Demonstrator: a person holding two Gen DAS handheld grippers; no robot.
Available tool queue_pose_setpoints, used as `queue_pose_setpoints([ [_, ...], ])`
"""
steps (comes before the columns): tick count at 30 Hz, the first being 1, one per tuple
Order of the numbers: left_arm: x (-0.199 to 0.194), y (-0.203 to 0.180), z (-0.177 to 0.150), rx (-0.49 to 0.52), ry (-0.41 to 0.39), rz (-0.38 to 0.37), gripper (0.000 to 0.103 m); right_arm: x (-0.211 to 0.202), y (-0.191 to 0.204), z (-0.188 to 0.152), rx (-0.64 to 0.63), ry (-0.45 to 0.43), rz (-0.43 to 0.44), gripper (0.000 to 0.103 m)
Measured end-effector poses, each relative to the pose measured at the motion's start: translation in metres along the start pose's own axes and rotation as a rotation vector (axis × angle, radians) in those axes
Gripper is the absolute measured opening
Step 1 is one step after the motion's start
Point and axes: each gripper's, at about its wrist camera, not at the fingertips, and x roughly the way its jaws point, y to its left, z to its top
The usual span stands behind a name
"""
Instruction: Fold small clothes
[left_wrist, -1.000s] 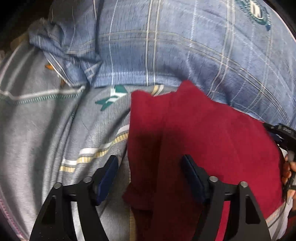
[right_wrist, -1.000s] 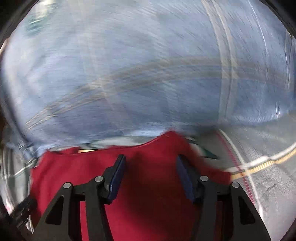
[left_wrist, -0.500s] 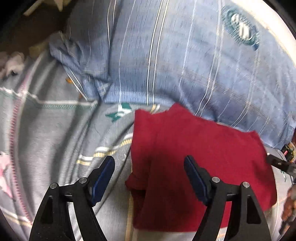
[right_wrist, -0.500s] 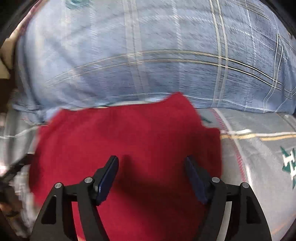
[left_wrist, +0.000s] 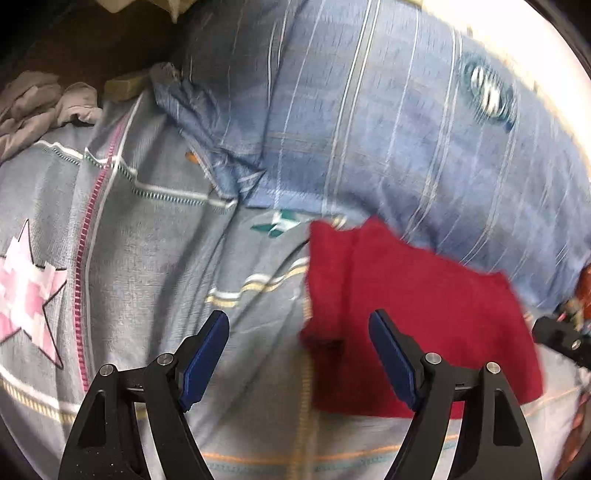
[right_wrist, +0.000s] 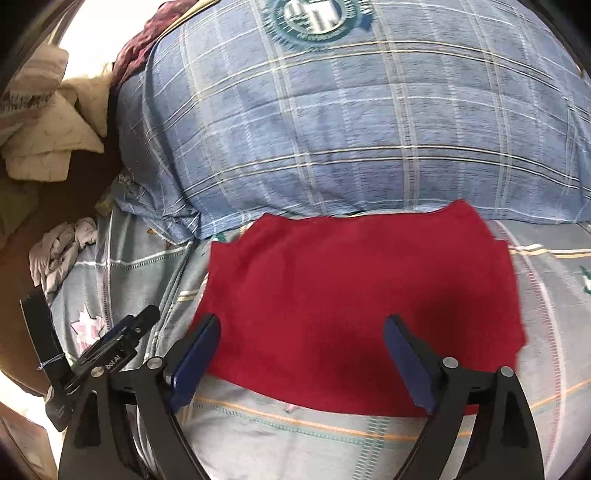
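claws: left claw (left_wrist: 298, 354) and right claw (right_wrist: 301, 356), black angular frames
pads: blue
screws: round, silver
marking: white lettering on left claw

The red cloth (right_wrist: 354, 291) is a small plain dark-red garment, folded into a rough rectangle and lying flat on the bed. It lies beyond and below the right jaws, clear of both pads. In the left wrist view it (left_wrist: 417, 314) lies behind the right-hand jaw, its left edge doubled over.
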Motion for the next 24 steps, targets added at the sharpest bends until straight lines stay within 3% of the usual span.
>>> queue_pose_setpoints([
  [7, 0.036, 0.004, 0.012, 0.035, 0.076, 0.054, 0.078, 0.063, 0.026, 0.009, -0.068, 0.078, 0.047, 0.091],
  [12, 0.046, -0.003, 0.022, 0.018, 0.074, 0.019, 0.078, 0.103, 0.026, 0.025, -0.052, 0.120, 0.084, 0.091],
  [16, 0.044, 0.009, 0.005, -0.021, 0.138, -0.049, 0.078, 0.113, 0.033, 0.040, -0.052, 0.119, 0.109, 0.091],
  [21, 0.038, 0.016, 0.000, -0.049, 0.145, -0.070, 0.078, 0.143, 0.059, 0.051, -0.106, 0.211, 0.121, 0.091],
  [24, 0.047, 0.019, -0.001, -0.084, 0.191, -0.096, 0.078, 0.164, 0.085, 0.052, -0.149, 0.237, 0.115, 0.091],
])
